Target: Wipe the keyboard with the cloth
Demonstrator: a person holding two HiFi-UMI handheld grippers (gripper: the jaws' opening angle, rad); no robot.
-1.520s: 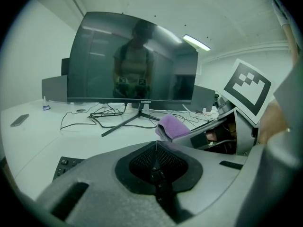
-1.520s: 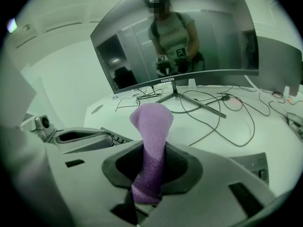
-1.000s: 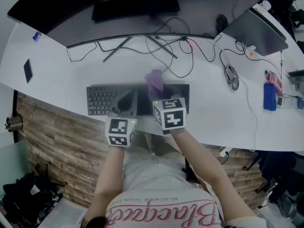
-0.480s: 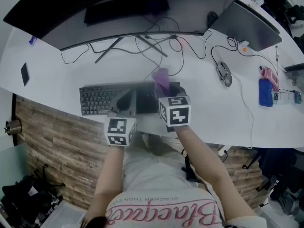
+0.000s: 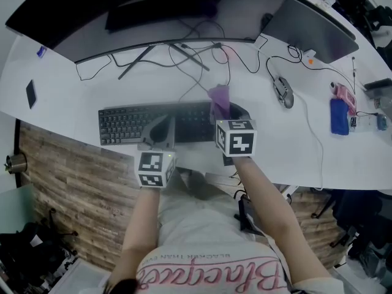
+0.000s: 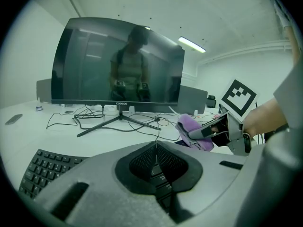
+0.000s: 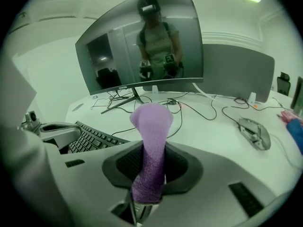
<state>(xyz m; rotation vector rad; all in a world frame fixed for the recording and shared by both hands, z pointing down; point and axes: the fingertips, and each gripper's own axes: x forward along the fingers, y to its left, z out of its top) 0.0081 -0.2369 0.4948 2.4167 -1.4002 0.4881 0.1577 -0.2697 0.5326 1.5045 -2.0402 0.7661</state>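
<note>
Jaws of right gripper [image 7: 150, 150] clamped on purple cloth [image 7: 152, 122]; left gripper [image 6: 155, 148] pressed together, empty; risk of cloth snagging keyboard [image 5: 122, 124] keys, pulling free.

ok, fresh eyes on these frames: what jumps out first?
The purple cloth, sticking out of the shut right gripper over the right end of the black keyboard. Next, the big dark monitor behind, and the left gripper, shut and empty, over the keyboard's middle.
</note>
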